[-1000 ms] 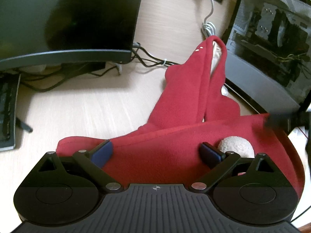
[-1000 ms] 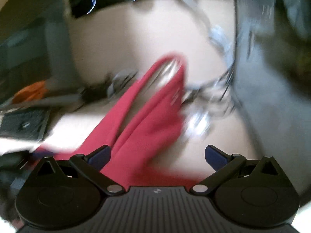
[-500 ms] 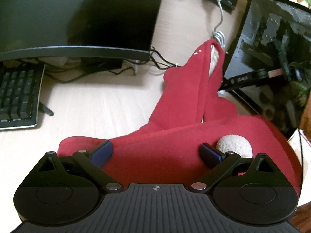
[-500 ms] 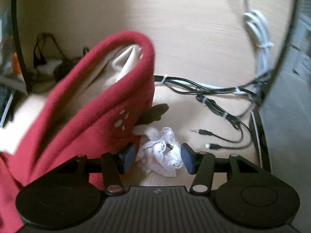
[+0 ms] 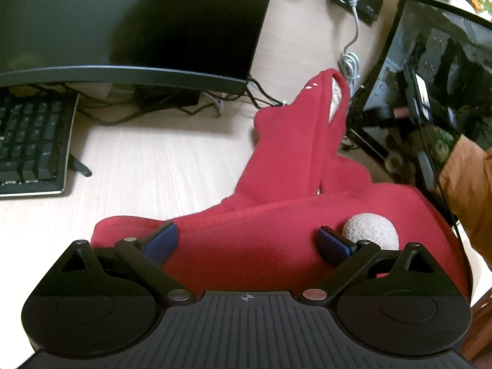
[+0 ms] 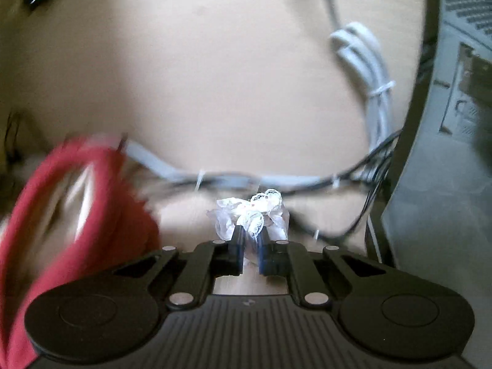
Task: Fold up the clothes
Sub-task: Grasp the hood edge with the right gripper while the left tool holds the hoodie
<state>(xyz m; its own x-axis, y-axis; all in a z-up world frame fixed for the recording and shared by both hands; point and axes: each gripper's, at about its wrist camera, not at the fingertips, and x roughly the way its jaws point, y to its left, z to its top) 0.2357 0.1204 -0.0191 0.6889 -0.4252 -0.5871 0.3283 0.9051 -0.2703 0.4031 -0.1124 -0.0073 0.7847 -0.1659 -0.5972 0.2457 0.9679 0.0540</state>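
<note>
Right hand-held gripper now clamped on lace.

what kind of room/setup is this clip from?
Most likely a home computer desk, not a laundry area. A monitor and keyboard sit on the light wood desk, a glass-sided PC case stands at the right, and the red garment lies among cables.

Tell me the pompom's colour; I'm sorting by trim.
Off-white, on the red garment; the pompom shows best in the left wrist view.
</note>
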